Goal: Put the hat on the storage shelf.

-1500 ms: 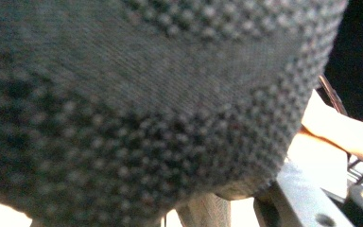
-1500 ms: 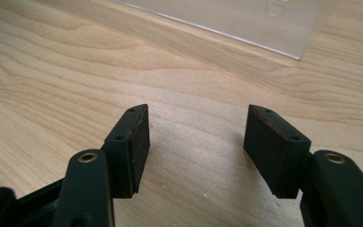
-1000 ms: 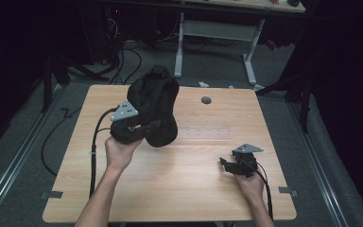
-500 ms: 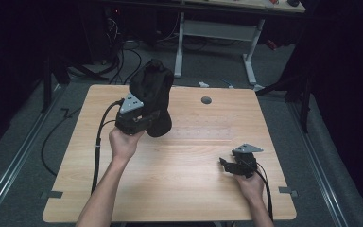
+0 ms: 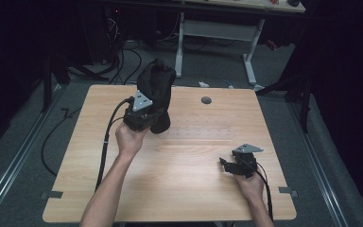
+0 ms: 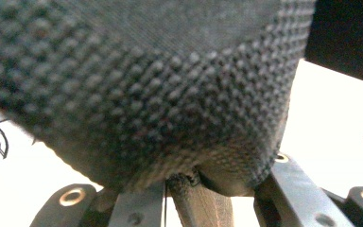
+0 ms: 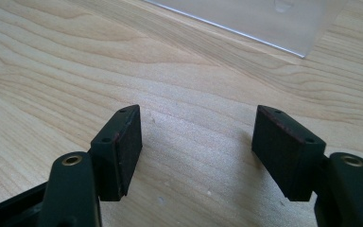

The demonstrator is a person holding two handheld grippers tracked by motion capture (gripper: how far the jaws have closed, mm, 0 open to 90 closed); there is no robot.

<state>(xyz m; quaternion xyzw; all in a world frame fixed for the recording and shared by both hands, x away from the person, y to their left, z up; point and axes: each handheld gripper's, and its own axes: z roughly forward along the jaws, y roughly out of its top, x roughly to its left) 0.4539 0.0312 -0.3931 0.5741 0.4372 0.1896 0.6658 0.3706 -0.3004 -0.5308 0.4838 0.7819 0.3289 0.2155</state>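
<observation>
A black knitted fabric item (image 5: 157,85) stands up over the far left part of the wooden table (image 5: 189,189). My left gripper (image 5: 146,112) is shut on its lower end, held from below by a hand. In the left gripper view the coarse black weave (image 6: 160,85) looms close, and a brownish wooden piece (image 6: 201,205) sits between the jaws under the fabric. My right gripper (image 5: 228,166) rests near the table's front right, open, with nothing between its pads (image 7: 196,142) but bare wood.
A round grey grommet (image 5: 206,100) sits in the tabletop near the far edge. A clear plastic piece (image 7: 264,19) lies ahead of the right gripper. A black cable (image 5: 105,146) trails from the left gripper over the front edge. A desk frame (image 5: 217,28) stands beyond the table.
My left hand has shifted slightly right and toward the far edge with the black fabric item, which now stands more upright. The right gripper has stayed put.
</observation>
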